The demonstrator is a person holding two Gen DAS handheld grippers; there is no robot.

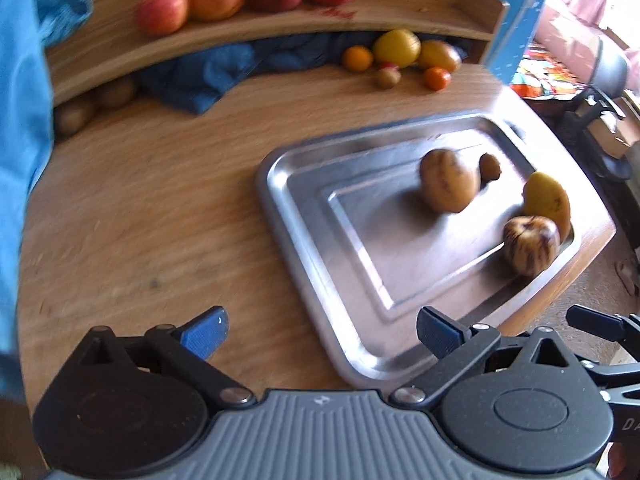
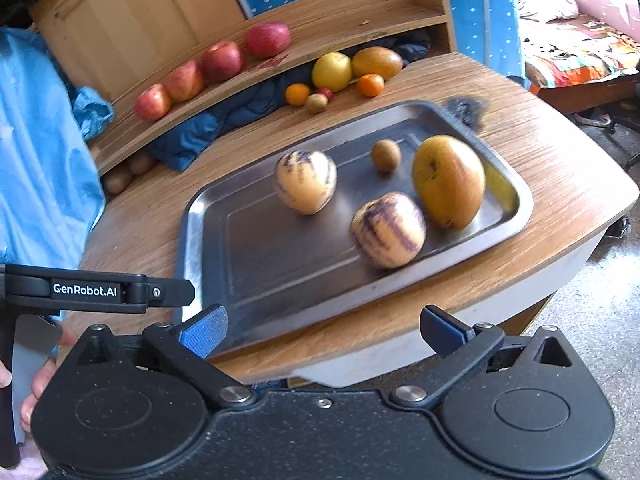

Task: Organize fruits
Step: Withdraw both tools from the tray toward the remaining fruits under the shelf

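Left gripper [image 1: 322, 334]: jaws wide, empty; side reads "GenRobot.AI". Right gripper [image 2: 324, 334]: jaws wide, empty. Tray [image 2: 192, 240]: mango [image 2: 448, 182], kiwi [image 2: 385, 155], two striped melons [image 2: 306, 182].

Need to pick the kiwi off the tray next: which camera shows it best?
The right wrist view: the kiwi sits in the open on the metal tray, whole and apart from the mango and both striped melons. In the left wrist view the kiwi is small, blurred and partly hidden behind a striped melon.

2 wrist views near the desk front edge, facing the shelf, sharing the tray [image 1: 304, 200] [image 2: 248, 280]
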